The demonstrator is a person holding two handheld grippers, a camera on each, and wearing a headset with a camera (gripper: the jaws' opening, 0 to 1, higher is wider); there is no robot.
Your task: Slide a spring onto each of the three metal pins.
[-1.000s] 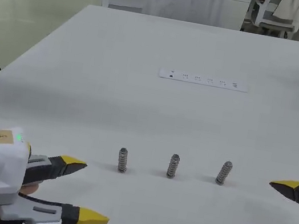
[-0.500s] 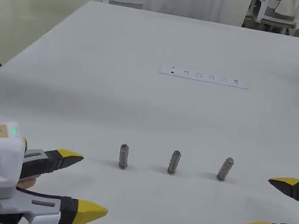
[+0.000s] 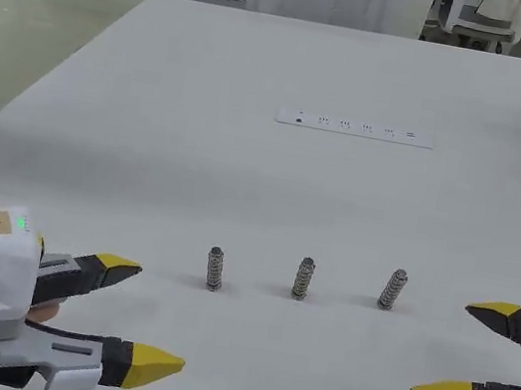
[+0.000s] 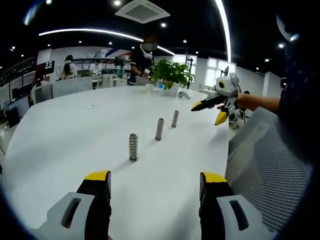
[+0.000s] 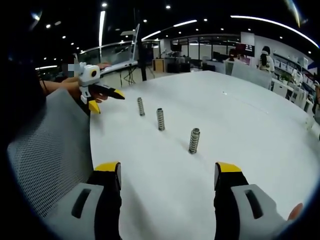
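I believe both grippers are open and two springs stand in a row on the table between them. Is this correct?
Not quite: the head view shows three springs in the row, not two. Both the left gripper and the right gripper are open.

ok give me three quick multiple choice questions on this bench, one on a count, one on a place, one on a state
1. How many coiled metal springs stand upright on the white table?
A) two B) three C) five
2. Where does the flat white power strip lie?
A) beyond the row of springs B) between the springs and the person C) at the table's near edge
3. How do the jaws of the yellow-tipped left gripper stand?
A) shut on a spring B) open and empty C) shut and empty

Answers: 1 B, three stand in one row; 2 A, the strip sits farther up the table; 3 B, a wide gap between the tips holds nothing.
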